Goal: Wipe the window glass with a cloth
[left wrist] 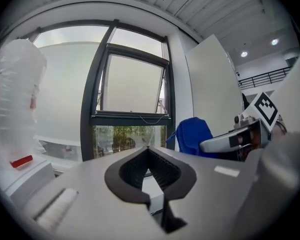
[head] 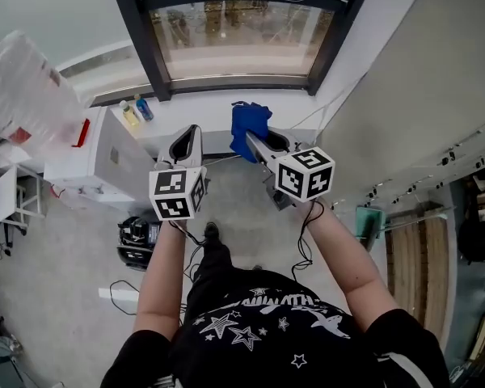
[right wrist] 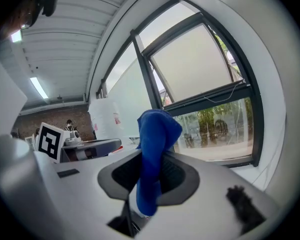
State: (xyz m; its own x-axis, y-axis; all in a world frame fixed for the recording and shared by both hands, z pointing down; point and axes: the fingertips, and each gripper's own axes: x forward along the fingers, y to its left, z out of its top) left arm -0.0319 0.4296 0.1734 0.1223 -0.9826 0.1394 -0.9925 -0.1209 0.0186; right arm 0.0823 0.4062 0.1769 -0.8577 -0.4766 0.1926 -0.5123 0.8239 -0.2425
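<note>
At the left of the head view, the left hand-held gripper (head: 191,134) points toward the window, its jaws closed tip to tip on nothing. Just to its right, the right hand-held gripper (head: 257,141) is clamped on the blue cloth (head: 249,120), which bunches up out of its jaws. The window glass (head: 241,39) lies straight ahead, apart from the cloth. The right arm looks the one to carry the cloth forward.

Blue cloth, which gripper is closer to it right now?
Right. The right gripper is shut on the blue cloth. The left gripper is shut on nothing and sits apart from the cloth, on its left side.
</note>
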